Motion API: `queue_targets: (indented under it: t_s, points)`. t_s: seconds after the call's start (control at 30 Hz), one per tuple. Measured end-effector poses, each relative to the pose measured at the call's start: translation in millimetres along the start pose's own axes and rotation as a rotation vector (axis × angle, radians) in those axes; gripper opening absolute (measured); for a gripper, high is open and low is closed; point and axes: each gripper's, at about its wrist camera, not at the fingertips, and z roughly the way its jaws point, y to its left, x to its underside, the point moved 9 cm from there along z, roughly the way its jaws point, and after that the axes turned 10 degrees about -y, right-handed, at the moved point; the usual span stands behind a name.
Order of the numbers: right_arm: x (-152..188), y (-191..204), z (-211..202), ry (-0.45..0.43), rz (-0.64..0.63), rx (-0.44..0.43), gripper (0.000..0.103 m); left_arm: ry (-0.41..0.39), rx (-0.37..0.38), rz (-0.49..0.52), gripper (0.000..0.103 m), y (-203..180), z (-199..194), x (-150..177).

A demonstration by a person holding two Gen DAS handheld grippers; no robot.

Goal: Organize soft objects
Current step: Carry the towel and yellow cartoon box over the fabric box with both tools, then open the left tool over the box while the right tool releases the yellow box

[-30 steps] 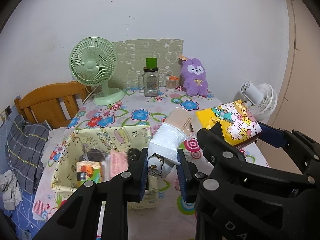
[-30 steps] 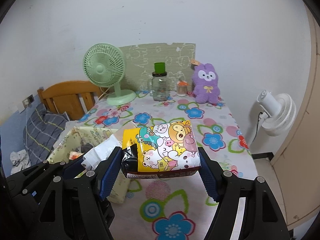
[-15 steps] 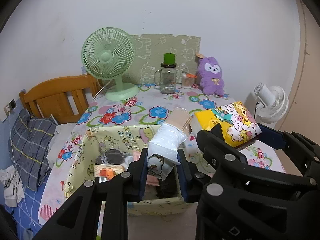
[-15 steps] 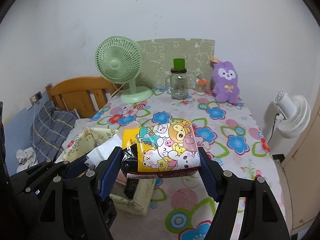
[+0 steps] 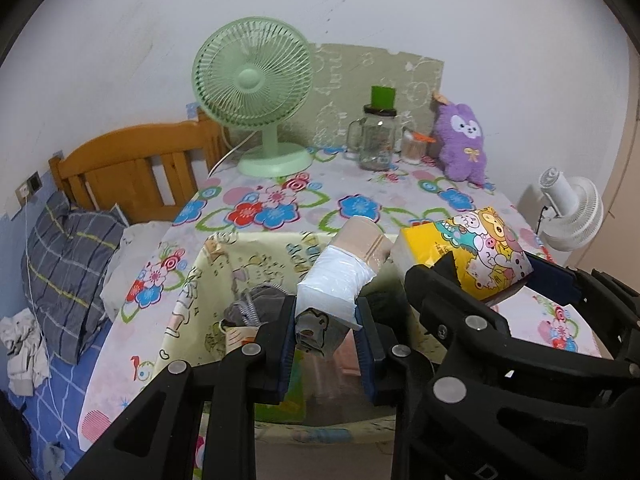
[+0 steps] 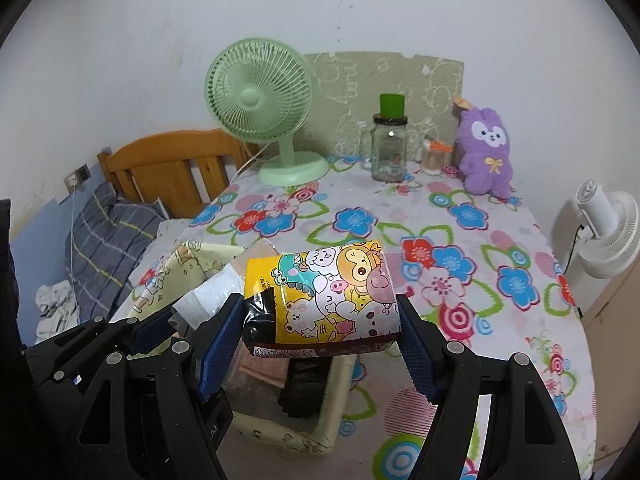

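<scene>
Flowered cloth covers the counter [image 6: 460, 216], and since a second ago the fabric bin [image 5: 208, 280] has slid in under both loads — you're nearly set to drop them. Your right tongs [image 6: 320, 344] stand wide, pinching the cartoon tissue pack [image 6: 332, 292]; your left tongs [image 5: 326, 344] stand narrow, pinching the white wrapped roll [image 5: 336, 280].

Both tools share one build. The left tool [image 5: 326, 334] is matte black plastic with angular, cut-out linkage arms, round silver screw heads at the pivots and ribbed blue pads on its fingers. The right tool [image 6: 320, 336] matches it, with faint pale lettering moulded into its body.
</scene>
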Motion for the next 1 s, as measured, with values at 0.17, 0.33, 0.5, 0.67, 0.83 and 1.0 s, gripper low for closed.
queue_targets:
  t_s: [0.17,0.33,0.5,0.67,0.83,1.0]
  points:
    - [5.9,11.4,15.7,0.029,-0.015,-0.007,0.076,0.025,-0.013,-0.014,0.028,14.5,10.9,7.0]
    - [11.3,21.4,27.4,0.054,-0.028,-0.021,0.076,0.041,-0.019,-0.026,0.035,24.2,17.3,12.9]
    - [15.8,29.7,35.5,0.074,-0.032,-0.040,0.075,0.062,-0.033,-0.034,0.067,33.1,19.2,18.4]
    - [19.3,39.3,41.5,0.089,-0.030,-0.066,0.076,0.062,-0.055,-0.041,0.069,42.1,18.9,21.2]
    - [22.1,47.4,46.0,0.102,-0.039,-0.095,0.078,0.073,-0.072,-0.047,0.070,48.1,20.0,24.8]
    - [19.9,45.7,44.5,0.080,-0.045,-0.085,0.087,0.068,-0.058,-0.041,0.074,42.8,17.0,24.6]
